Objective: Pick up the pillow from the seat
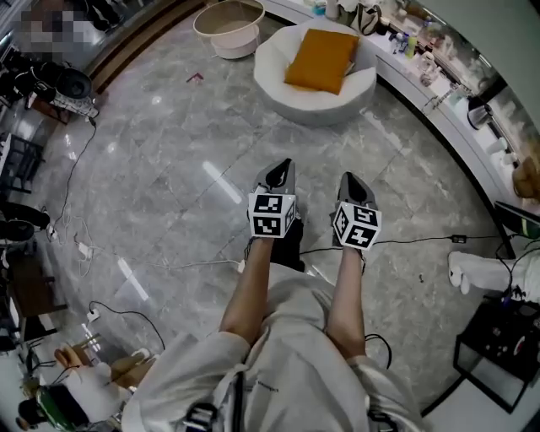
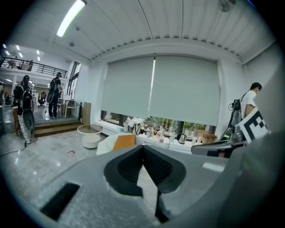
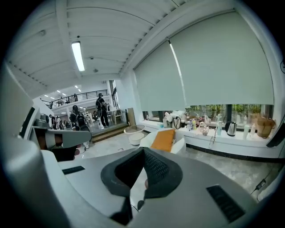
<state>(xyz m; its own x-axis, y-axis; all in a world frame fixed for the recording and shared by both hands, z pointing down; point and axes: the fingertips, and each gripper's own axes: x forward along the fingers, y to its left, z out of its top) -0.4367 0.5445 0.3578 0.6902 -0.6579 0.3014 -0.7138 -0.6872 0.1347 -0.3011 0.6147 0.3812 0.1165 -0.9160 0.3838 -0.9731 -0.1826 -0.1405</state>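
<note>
Well ahead of left tool and right tool (both closed, empty) — pillow on the seat

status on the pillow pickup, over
Left tool shut, empty; right tool shut, empty. Orange pillow on white seat, untouched, ahead. No obstacle on floor between.

Grey marble floor is gleaming below me, with thin cables trailing across it at the left and a black cord running off to the right. A round beige tub is sitting near the top, with a small red scrap lying near it. A white counter is curving along the right, carrying bottles and a kettle. Pale blinds are hanging down behind it, a strip lamp is glowing overhead, and people are standing on a raised step.
</note>
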